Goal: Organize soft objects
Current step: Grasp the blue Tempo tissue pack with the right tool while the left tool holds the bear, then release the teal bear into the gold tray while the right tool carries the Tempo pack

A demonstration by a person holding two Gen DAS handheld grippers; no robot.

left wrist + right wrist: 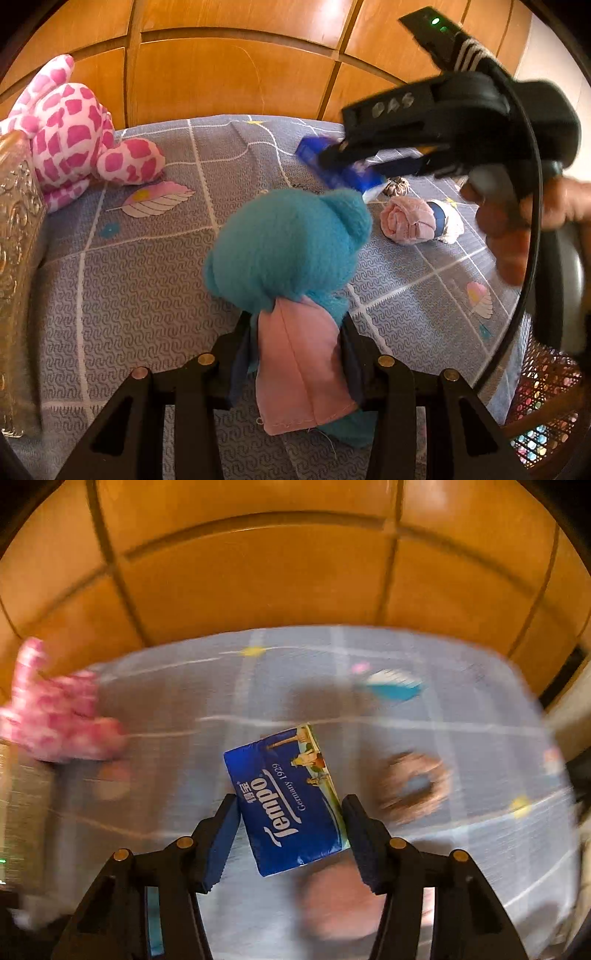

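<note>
Left gripper (pixel 295 354) pinches the light, limp blue plush toy (pixel 288 251) at its pink base, centre frame, while the right gripper (pixel 290 812) clamps a soft, crushable tissue pack (pixel 291 797) across its sides, lower centre, judged best held mid-body.

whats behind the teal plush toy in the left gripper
Behind the teal plush toy lies the grey patterned bedspread, then wooden panels. The toy hides the bedspread directly behind it, so nothing can be told there.
</note>
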